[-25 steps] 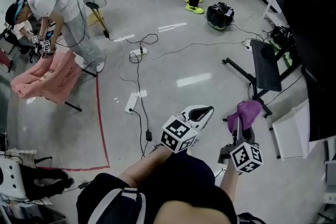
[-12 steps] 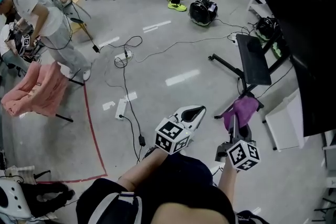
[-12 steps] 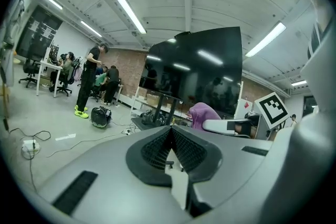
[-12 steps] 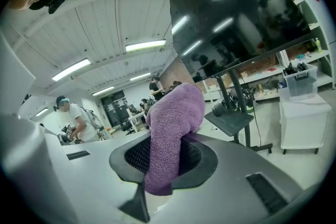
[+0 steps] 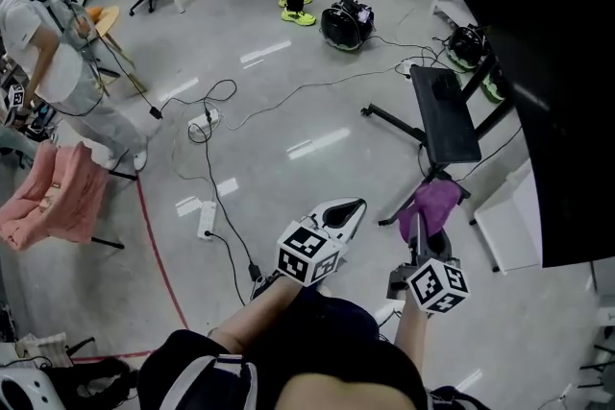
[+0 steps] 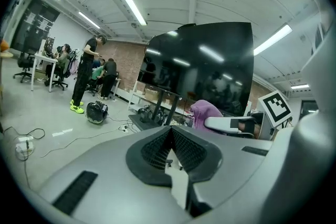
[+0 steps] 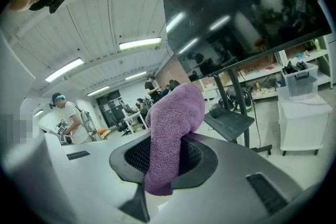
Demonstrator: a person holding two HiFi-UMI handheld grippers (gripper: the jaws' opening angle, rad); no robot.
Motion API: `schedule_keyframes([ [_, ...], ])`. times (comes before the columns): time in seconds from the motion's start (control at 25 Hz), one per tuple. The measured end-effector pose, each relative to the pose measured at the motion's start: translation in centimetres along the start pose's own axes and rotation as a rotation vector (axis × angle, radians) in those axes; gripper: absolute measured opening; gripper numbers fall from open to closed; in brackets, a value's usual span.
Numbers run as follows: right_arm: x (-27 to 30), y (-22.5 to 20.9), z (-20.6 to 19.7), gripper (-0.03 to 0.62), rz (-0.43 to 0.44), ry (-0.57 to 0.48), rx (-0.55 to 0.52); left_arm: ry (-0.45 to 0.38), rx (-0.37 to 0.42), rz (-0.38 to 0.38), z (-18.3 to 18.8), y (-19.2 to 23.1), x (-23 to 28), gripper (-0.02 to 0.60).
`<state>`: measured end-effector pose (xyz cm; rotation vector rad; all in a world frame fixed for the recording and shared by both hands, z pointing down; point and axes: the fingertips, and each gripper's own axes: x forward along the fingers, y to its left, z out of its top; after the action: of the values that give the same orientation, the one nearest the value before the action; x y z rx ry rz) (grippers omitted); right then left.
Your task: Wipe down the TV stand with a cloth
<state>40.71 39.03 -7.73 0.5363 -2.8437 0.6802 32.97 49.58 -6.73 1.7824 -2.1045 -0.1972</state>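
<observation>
Purple cloth (image 5: 434, 204) in the right tool (image 5: 420, 240)

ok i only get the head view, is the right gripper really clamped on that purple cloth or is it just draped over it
Observer: Clamped. In the right gripper view the right gripper has its jaws shut on the purple cloth, which stands up between them and folds over at the top.
Operator: and the left one, anything in it
Observer: Nothing. The left gripper has its jaws together, with only floor showing past them.
Operator: can you see the tv front on
Observer: Yes. The left gripper view shows the black screen on its stand, dark, with ceiling lights reflected in it.
</observation>
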Motion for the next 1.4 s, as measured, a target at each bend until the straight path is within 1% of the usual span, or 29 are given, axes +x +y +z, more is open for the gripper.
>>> schedule_keyframes([
  [0.16, 2.9, -0.5, 1.5, 0.089, -0.011, 0.006, 0.005, 0.008, -0.002, -0.026, 1.8, 1.5, 2.9, 0.007],
  [0.36, 7.2, 0.0, 3.8, 0.089, -0.008, -0.016, -0.005, -0.004, 0.022, -0.053, 5.0, 4.2, 5.7, 0.006],
  [0.56, 12.0, 0.7, 5.7, 0.089, 0.015, -0.027, -0.013, -0.020, 0.022, -0.039, 7.7, 8.1, 7.7, 0.006],
  [0.8, 16.3, 2.9, 7.2, 0.089, 0.042, -0.029, -0.023, -0.028, 0.033, -0.049, 10.2, 11.5, 9.1, 0.007],
  [1.08, 20.3, 3.6, 7.2, 0.089, 0.021, -0.019, -0.014, -0.003, 0.019, -0.068, 10.9, 15.6, 11.1, 0.006],
  [1.28, 22.0, 4.0, 6.0, 0.089, 0.008, 0.000, -0.006, -0.019, 0.030, -0.127, 11.0, 16.9, 11.8, 0.007],
  [1.4, 23.2, 4.1, 5.9, 0.089, -0.003, -0.003, 0.001, -0.025, 0.028, -0.142, 11.2, 18.0, 12.1, 0.007],
])
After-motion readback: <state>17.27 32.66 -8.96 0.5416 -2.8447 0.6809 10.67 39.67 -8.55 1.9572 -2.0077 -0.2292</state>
